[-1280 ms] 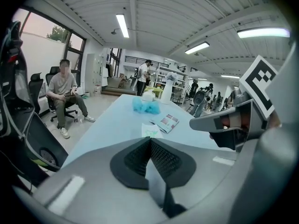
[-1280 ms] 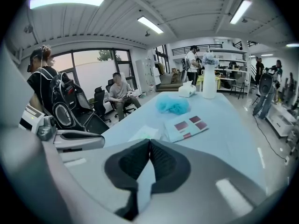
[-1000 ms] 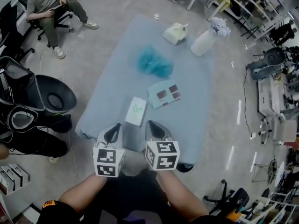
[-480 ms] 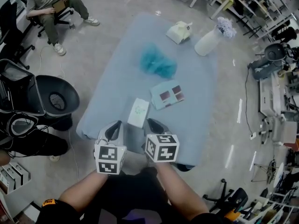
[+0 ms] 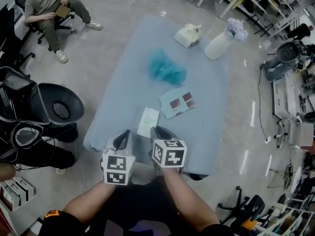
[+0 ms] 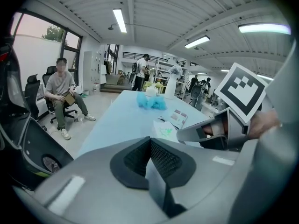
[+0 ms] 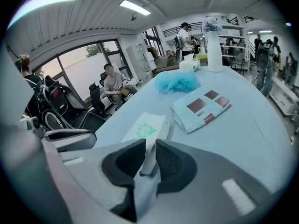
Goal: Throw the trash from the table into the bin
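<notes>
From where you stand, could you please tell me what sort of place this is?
Probably an open-plan lab or workshop office: a black office chair beside a blue table, equipment benches along one side, and ceiling strip lights.

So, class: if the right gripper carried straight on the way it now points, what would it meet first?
The white packet with green print: the right gripper, whose jaws have just been opening, seemingly already has its near edge between them.

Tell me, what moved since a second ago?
The right gripper moved forward to the white packet. Its jaws have just been opening, with the packet's near edge between them, not squeezed yet. The left gripper, shut, plus the packet, booklet and blue fluff, stayed put.
</notes>
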A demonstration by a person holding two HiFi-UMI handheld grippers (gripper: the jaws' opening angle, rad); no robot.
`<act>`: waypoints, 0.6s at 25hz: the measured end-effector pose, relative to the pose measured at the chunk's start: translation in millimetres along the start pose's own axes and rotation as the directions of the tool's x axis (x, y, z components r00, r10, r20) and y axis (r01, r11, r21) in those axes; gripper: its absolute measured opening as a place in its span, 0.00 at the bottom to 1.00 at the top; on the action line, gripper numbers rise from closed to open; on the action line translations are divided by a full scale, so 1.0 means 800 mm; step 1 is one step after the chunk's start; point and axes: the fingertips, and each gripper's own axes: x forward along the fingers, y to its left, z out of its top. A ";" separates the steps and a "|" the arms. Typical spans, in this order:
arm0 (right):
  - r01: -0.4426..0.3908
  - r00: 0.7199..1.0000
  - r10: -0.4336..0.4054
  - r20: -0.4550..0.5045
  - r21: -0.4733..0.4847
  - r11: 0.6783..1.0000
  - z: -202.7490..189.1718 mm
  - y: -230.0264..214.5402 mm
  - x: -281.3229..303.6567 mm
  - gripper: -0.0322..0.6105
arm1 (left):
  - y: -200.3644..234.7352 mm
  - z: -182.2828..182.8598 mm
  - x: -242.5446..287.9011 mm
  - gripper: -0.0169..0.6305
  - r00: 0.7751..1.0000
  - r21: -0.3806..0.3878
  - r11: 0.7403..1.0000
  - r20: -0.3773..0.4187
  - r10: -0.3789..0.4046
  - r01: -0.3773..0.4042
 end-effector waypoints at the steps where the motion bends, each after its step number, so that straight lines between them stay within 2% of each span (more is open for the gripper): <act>1: 0.005 1.000 -0.005 -0.003 0.002 1.000 -0.001 0.000 0.002 0.14 | -0.001 0.000 0.000 0.04 1.000 0.005 1.000 -0.002 -0.007 0.007; 15: 0.034 0.999 -0.034 0.003 0.067 0.997 0.005 -0.004 0.010 0.11 | 0.002 -0.002 0.005 0.04 0.998 0.040 0.998 -0.017 -0.057 0.058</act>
